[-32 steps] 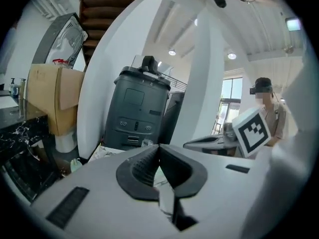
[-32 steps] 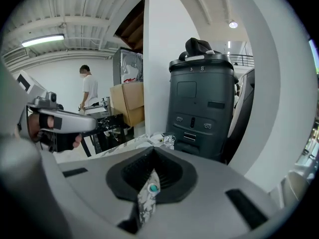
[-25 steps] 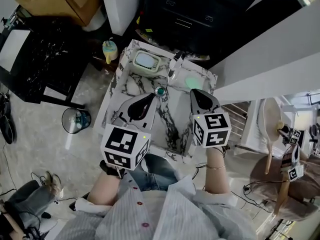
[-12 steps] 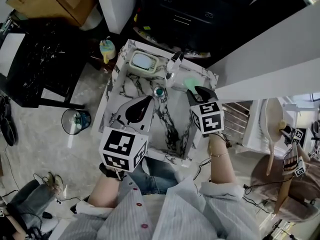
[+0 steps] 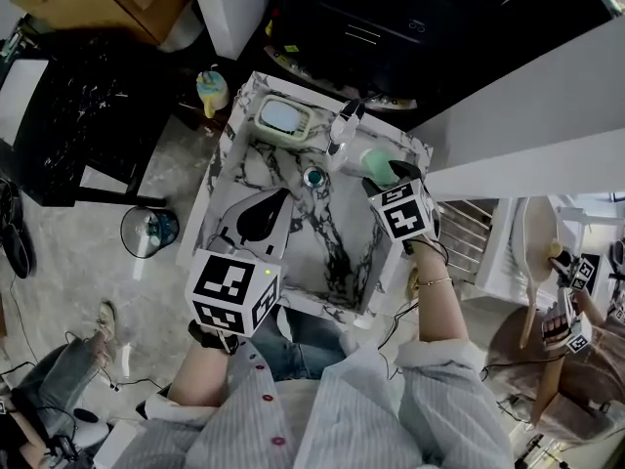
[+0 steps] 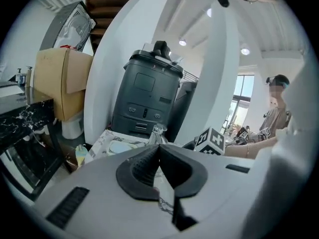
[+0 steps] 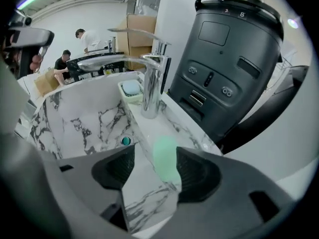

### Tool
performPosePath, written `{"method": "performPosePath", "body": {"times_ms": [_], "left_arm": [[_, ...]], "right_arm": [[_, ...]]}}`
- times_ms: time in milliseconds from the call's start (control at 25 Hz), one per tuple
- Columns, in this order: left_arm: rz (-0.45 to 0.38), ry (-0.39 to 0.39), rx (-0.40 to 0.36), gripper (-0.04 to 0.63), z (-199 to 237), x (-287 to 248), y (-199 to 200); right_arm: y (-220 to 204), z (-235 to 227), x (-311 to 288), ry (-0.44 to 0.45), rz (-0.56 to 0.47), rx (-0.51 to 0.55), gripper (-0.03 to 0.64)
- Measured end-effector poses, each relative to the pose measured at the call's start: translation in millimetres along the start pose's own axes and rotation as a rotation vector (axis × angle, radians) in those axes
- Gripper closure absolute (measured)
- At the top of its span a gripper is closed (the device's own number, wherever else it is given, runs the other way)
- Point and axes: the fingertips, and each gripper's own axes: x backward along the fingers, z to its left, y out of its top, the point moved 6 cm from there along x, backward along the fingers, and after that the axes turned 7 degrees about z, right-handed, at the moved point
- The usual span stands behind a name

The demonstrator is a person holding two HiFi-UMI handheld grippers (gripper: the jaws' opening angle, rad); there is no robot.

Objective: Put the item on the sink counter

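A pale green oblong item (image 5: 375,160) (image 7: 164,158) lies on the marble sink counter (image 5: 415,154) to the right of the faucet (image 5: 342,130) (image 7: 152,83). My right gripper (image 5: 395,176) (image 7: 157,171) points down over it. Its jaws have just been opening and now stand open with the item between them, a clear gap showing on the left side. My left gripper (image 5: 283,198) (image 6: 159,151) hangs shut and empty over the left part of the sink basin (image 5: 327,237).
A pale green soap dish (image 5: 283,117) (image 7: 130,89) sits at the counter's back left. The drain (image 5: 312,177) is in the basin. A dark machine (image 7: 229,59) (image 6: 149,98) stands behind the sink. A bin (image 5: 148,233) and a small bottle (image 5: 213,88) stand on the floor at left.
My right gripper has moved down and away toward the counter's back right beside the faucet, and its jaws have opened. The left gripper has hardly shifted.
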Motion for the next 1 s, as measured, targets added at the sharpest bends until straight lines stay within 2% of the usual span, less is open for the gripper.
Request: {"method": "performPosePath", "body": {"times_ms": [80, 360, 640, 760, 880, 1000], "left_arm": [[-0.002, 0.007, 0.008, 0.58, 2.7, -0.5, 0.5], [0.002, 0.017, 0.015, 0.58, 6.8, -4.0, 1.7], [0.009, 0.025, 0.013, 0.58, 11.4, -6.5, 3.4], [0.008, 0.033, 0.017, 0.58, 15.2, -6.2, 4.2], [0.006, 0.041, 0.027, 0.58, 18.3, -5.5, 4.0], [0.0, 0.044, 0.032, 0.58, 19.5, -5.2, 4.9]], "right_arm": [[-1.5, -3.5, -9.1, -0.007, 0.034, 0.039, 0.343], [-5.7, -11.1, -33.4, -0.062, 0.138, 0.141, 0.324], [-6.3, -16.4, -51.0, -0.107, 0.201, 0.198, 0.327], [-5.9, -17.0, -52.9, -0.144, 0.205, 0.232, 0.351], [-7.1, -16.4, -52.9, -0.155, 0.197, 0.238, 0.359], [-7.1, -17.8, -50.3, -0.131, 0.197, 0.195, 0.368]]}}
